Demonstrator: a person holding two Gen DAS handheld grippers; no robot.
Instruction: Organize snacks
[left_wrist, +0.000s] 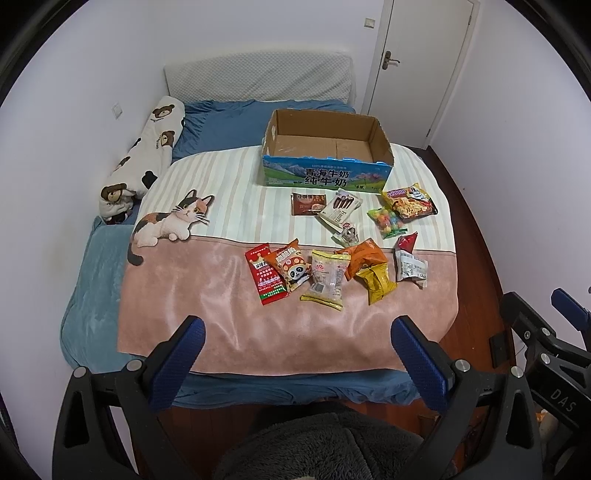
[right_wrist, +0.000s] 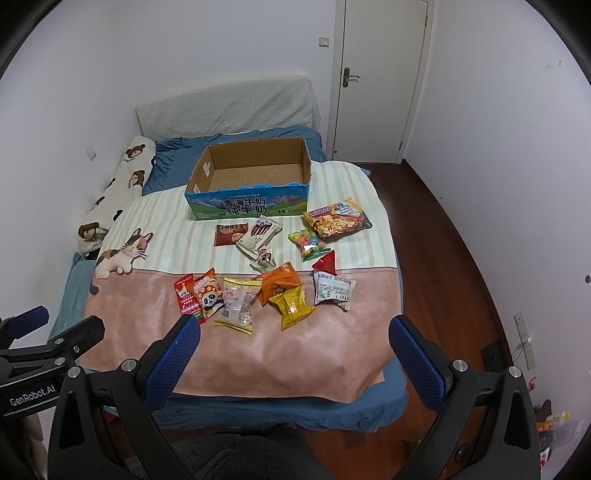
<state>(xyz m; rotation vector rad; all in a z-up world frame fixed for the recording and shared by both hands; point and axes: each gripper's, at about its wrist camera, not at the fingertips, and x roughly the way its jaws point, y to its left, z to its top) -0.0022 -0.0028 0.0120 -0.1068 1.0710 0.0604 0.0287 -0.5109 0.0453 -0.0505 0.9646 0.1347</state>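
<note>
An open, empty cardboard milk box stands at the far side of the bed blanket. Several snack packets lie in front of it: a noodle pack, a candy bag, a brown packet, a red packet, a panda packet, a yellow packet and a white packet. My left gripper and right gripper are both open and empty, held above the bed's near edge.
The pink and striped cat blanket covers the blue bed. A bear-print pillow lies along the left wall. A white door stands at the back right. Wooden floor runs along the bed's right side.
</note>
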